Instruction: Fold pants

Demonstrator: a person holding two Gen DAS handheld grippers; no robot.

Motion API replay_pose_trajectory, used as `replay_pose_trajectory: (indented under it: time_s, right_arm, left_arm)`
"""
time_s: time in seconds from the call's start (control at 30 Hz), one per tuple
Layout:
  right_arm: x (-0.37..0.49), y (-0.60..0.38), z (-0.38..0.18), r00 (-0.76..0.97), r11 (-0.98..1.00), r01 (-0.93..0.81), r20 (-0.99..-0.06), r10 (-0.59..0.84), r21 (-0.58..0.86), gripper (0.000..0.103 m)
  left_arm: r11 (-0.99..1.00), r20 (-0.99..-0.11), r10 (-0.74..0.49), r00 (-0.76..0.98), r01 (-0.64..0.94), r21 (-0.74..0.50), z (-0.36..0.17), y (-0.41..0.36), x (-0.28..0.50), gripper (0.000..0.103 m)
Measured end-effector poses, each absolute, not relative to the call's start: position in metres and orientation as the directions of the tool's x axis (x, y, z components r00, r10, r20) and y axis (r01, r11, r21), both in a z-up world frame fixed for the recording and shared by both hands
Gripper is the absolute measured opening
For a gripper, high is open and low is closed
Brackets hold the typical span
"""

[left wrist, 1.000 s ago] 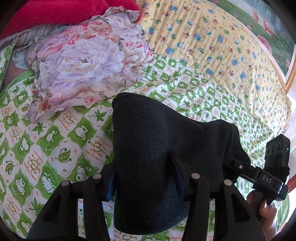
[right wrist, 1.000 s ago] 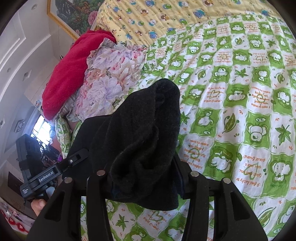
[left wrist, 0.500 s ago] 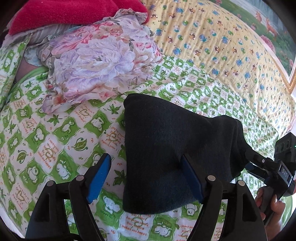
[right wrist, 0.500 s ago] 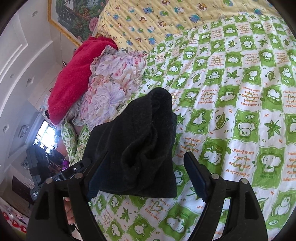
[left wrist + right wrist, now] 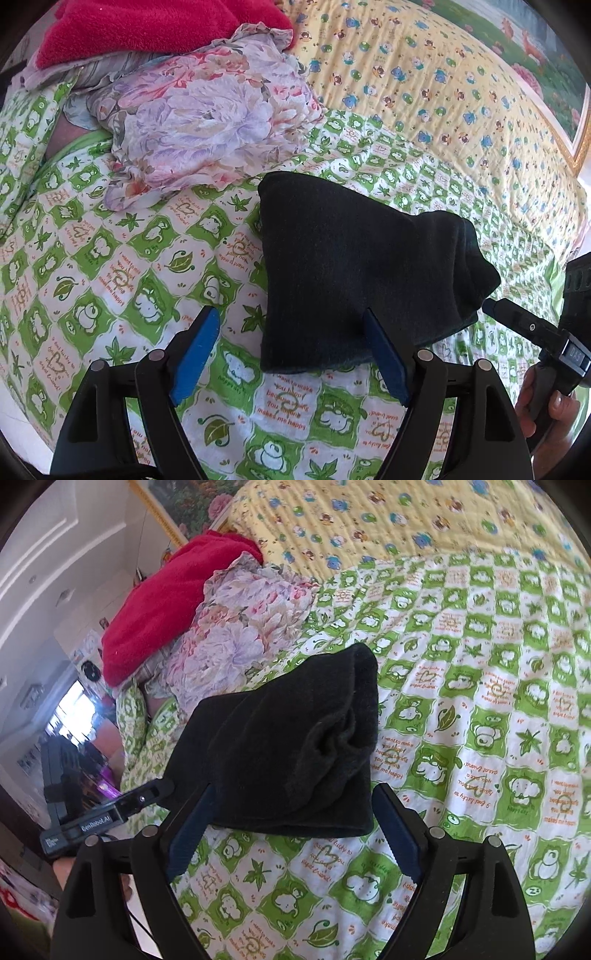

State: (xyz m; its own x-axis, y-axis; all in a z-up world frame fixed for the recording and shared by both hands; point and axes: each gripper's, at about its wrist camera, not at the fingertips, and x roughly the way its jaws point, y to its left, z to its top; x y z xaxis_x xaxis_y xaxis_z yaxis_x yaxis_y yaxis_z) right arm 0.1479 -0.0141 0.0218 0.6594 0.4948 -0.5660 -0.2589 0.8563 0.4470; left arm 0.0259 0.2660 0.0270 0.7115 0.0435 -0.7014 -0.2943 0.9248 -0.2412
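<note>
**A:** What do the jaws look like on your end?

**B:** Both sets stand wide with nothing pinched. My left gripper (image 5: 291,354) has just been opening; the folded black pants (image 5: 354,273) lie ahead of it on the bed, their near edge reaching in between the jaws by the right-hand blue pad (image 5: 384,354), but I can't tell if that pad touches the cloth. The other pad sits clear over the sheet.

**A:** And the right?

**B:** My right gripper (image 5: 291,830) has also just been opening. From there the pants (image 5: 288,746) are a thick dark bundle straight ahead, the near hem lying between the two pads, neither pressing on it. The far end is a rolled, rounded fold.

**A:** Any containers?

**B:** I see none. The pants lie straight on the green-and-white checked sheet (image 5: 122,280), printed with leaves and little animals.

**A:** Farther out?

**B:** Beyond the pants, to the left of my jaws, a crumpled floral cloth (image 5: 207,122) and past it a red blanket (image 5: 147,26). Behind those a yellow quilt (image 5: 424,74) with small bears, then a framed picture (image 5: 546,48) on the wall. In the left view a hand (image 5: 543,402) holds the other rig at the far right.
</note>
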Motion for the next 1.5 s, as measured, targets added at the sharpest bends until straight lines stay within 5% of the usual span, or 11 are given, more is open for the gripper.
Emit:
replay_pose_trajectory:
  time_s: [0.87, 1.13, 1.5]
  right_arm:
    - [0.106, 0.028, 0.03, 0.68, 0.906, -0.368, -0.605, 0.415, 0.208, 0.095]
    - [0.102, 0.034, 0.029, 0.685, 0.908, -0.393, -0.612, 0.394, 0.145, 0.097]
    - [0.097, 0.044, 0.028, 0.705, 0.902, -0.423, -0.593, 0.389, 0.089, 0.098]
  left_arm:
    - [0.96, -0.675, 0.222, 0.704, -0.279, 0.024, 0.03, 0.222, -0.009, 0.085]
    - [0.961, -0.647, 0.262, 0.716, -0.257, 0.106, 0.033, 0.21, -0.014, 0.096]
    - [0.956, -0.644, 0.279, 0.712, -0.266, 0.12, 0.028, 0.211, -0.014, 0.097]
